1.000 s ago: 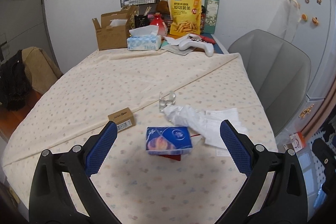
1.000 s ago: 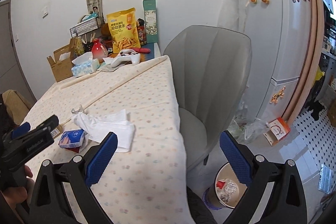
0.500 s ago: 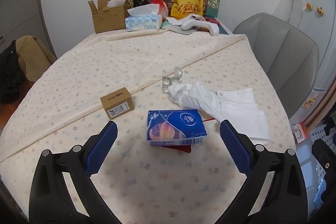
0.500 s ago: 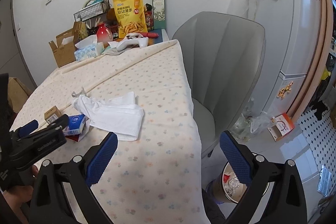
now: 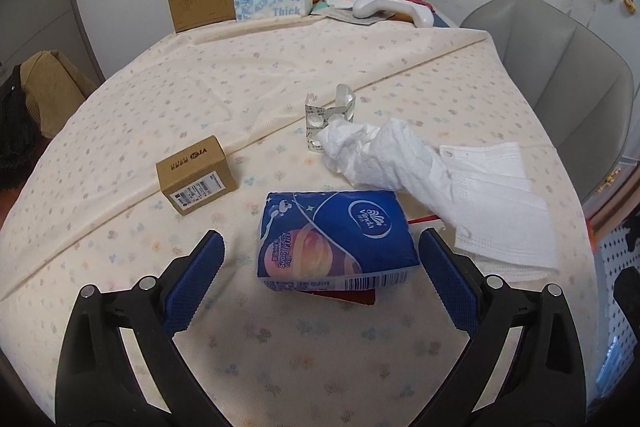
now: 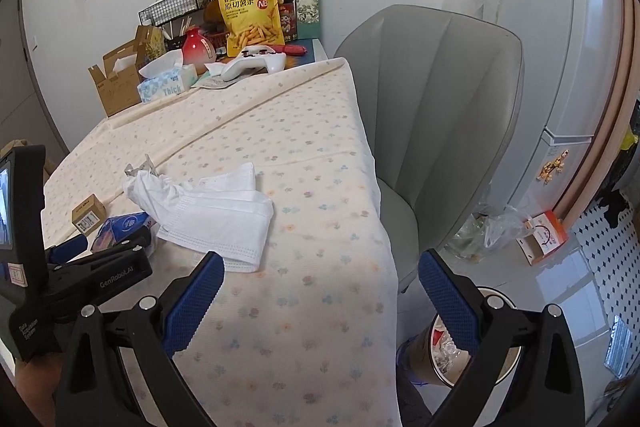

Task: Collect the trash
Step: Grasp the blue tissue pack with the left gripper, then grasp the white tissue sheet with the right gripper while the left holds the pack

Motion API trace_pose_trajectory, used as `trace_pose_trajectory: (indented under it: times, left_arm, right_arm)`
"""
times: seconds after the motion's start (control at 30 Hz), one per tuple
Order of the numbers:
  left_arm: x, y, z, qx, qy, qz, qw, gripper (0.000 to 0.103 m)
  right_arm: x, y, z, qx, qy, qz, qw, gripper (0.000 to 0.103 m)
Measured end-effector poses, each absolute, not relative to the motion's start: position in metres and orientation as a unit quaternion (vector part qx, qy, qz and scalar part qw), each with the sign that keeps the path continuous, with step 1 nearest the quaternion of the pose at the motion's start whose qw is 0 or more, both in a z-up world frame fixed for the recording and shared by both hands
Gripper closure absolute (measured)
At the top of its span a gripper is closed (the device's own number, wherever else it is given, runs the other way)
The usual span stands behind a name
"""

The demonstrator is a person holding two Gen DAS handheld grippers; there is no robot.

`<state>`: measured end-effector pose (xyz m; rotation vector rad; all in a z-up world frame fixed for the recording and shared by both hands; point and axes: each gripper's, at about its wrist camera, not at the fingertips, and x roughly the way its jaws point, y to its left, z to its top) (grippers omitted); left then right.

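We are holding the left tongs [image 5: 320, 255] spread wide, empty, just in front of a blue tissue pack [image 5: 334, 239] lying on the counter [image 5: 248, 79]. Only this view is showing a red item [image 5: 352, 295] under the pack, and a crumpled tissue [image 5: 376, 155] and face mask [image 5: 500, 203] just beyond it. The right view is showing our right tongs [image 6: 320, 283], also wide and empty, and a floor bin [image 6: 460, 347] beside the counter, holding trash we cannot identify.
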<state>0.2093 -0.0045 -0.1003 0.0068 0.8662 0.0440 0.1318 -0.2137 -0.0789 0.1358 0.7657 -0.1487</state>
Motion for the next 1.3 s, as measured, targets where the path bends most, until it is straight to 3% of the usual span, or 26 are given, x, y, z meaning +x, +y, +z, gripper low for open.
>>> trace_pose_trajectory:
  times: [0.17, 0.73, 1.07, 1.3]
  left_arm:
    - [0.211, -0.003, -0.104, -0.014, 0.433, 0.009, 0.901, 0.026]
    - [0.186, 0.034, -0.073, -0.056, 0.396, -0.012, 0.916, 0.067]
    - [0.190, 0.042, -0.057, -0.061, 0.365, 0.008, 0.929, 0.072]
    - [0.207, 0.030, -0.067, -0.042, 0.372, 0.012, 0.927, 0.072]
  right_arm:
    - [0.132, -0.210, -0.075, 0.056, 0.371, -0.072, 0.924, 0.008]
    - [0.131, -0.181, -0.067, 0.025, 0.366, -0.066, 0.928, 0.008]
    - [0.146, -0.165, -0.083, 0.020, 0.383, -0.042, 0.923, 0.008]
    - [0.164, -0.164, -0.103, 0.025, 0.406, -0.023, 0.913, 0.016]
